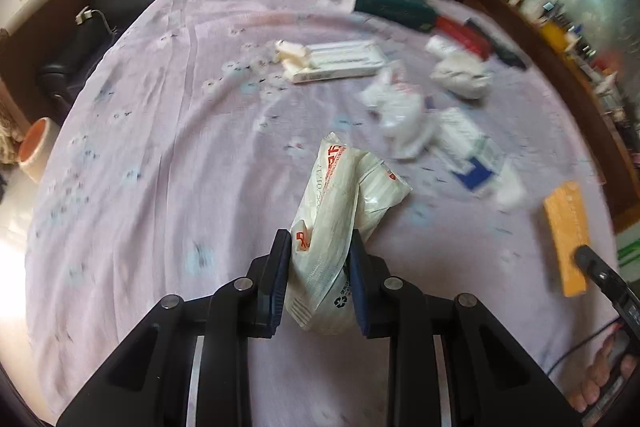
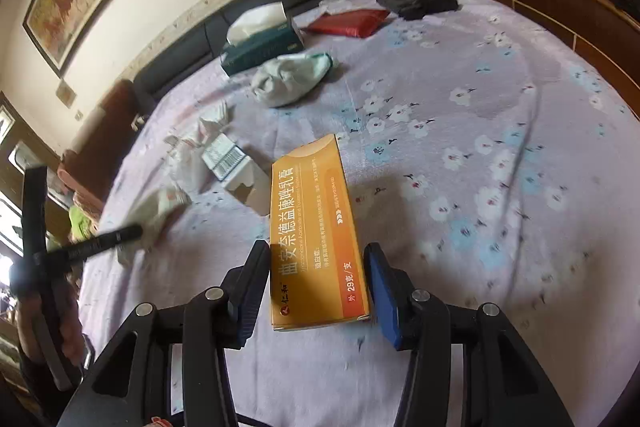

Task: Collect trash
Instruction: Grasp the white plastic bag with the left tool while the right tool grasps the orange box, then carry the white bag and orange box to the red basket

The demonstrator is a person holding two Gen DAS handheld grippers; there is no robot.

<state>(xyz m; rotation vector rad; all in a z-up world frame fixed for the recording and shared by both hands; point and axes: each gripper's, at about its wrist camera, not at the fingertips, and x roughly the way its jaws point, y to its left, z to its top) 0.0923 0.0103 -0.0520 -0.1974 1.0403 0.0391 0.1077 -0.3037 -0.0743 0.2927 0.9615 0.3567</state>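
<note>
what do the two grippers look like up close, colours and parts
Both are alike. The left gripper and right gripper have matte black angular linkage arms joined by round silver pins. Each finger ends in a flat blue pad with a ribbed black backing. A thin dark cable runs near the person's bare fingers at the left view's edge.

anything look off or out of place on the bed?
Yes: trash is scattered over the bedsheet. Crumpled tissues and an opened, torn medicine box lie loose mid-bed. The left gripper pinches a crumpled white wrapper; the right gripper holds an orange box.
</note>
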